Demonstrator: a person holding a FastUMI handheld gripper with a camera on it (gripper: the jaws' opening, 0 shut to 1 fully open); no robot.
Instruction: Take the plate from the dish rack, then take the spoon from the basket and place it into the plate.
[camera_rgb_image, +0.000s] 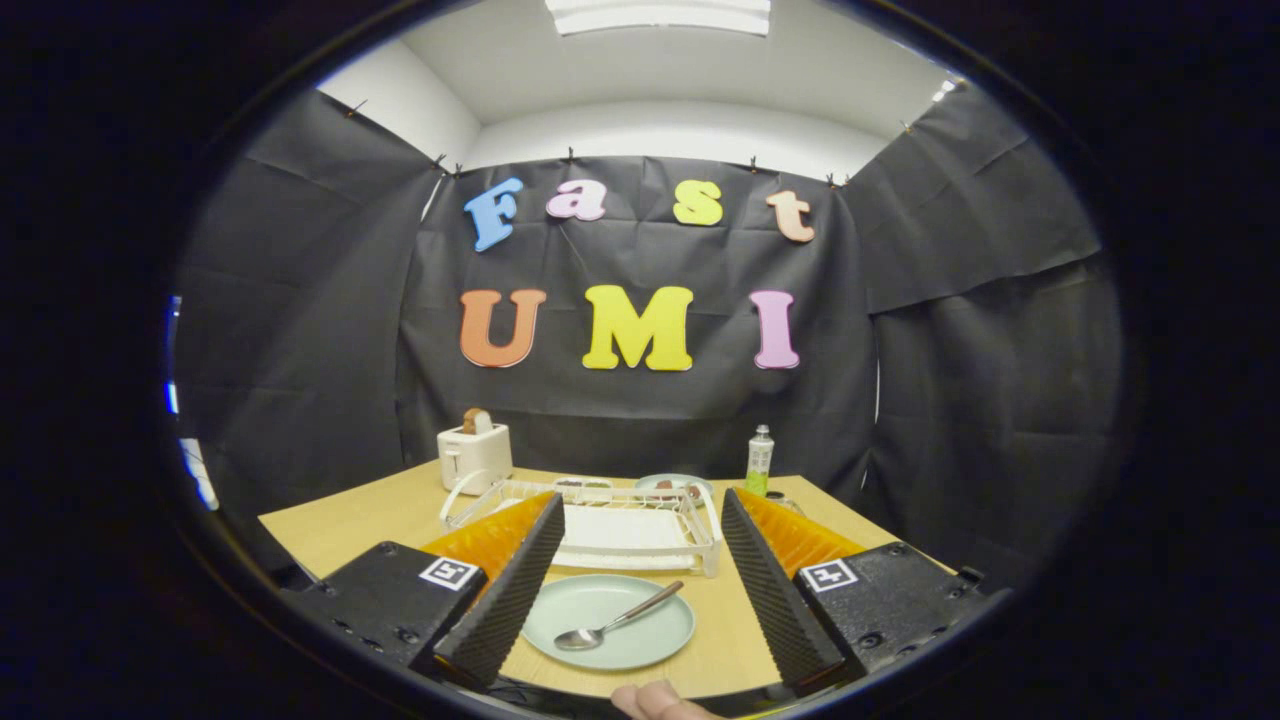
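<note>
A pale green plate (640, 630) lies flat on the wooden table (350, 530), between my two fingers and a little below them. A metal spoon (615, 622) rests in the plate, bowl toward me, handle pointing away to the right. Just beyond the plate stands the white wire dish rack (610, 525), with its white tray showing. My gripper (635, 575) is open, held above the table, with nothing between its fingers (505, 590).
A white toaster (474, 455) holding a slice of bread stands at the back left. Behind the rack are a small dish with food (672, 486) and a green-and-white bottle (759, 462). A fingertip of the person (655, 700) shows at the near table edge.
</note>
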